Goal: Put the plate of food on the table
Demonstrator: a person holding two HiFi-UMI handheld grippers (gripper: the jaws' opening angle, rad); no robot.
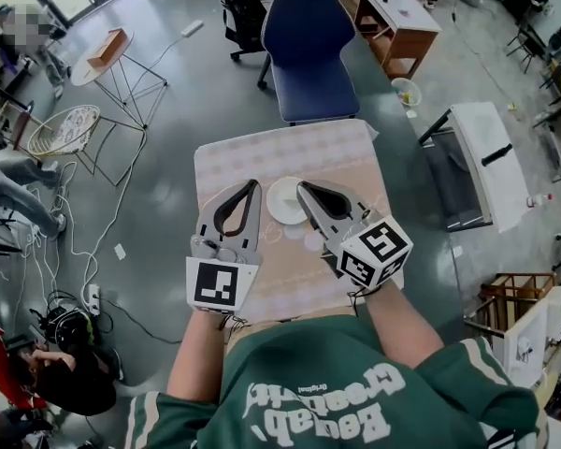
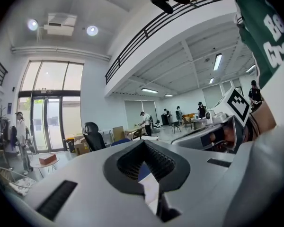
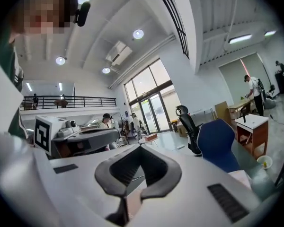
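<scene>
In the head view a white plate point(image 1: 282, 202) lies on a small table with a pale checked cloth point(image 1: 262, 152). I cannot make out any food on it. My left gripper point(image 1: 253, 186) hovers just left of the plate with its jaws shut and nothing between them. My right gripper point(image 1: 302, 188) hovers at the plate's right edge, also shut and empty. Both gripper views look level across the room, so neither shows the plate. The left gripper point(image 2: 143, 143) has its jaws together in its own view. So does the right gripper point(image 3: 141, 148).
A blue chair point(image 1: 309, 54) stands at the table's far side, with a black office chair point(image 1: 241, 7) behind it. Two wire side tables point(image 1: 93, 92) and floor cables are at the left. A wooden desk point(image 1: 397, 21) and a white table point(image 1: 481, 162) stand at the right.
</scene>
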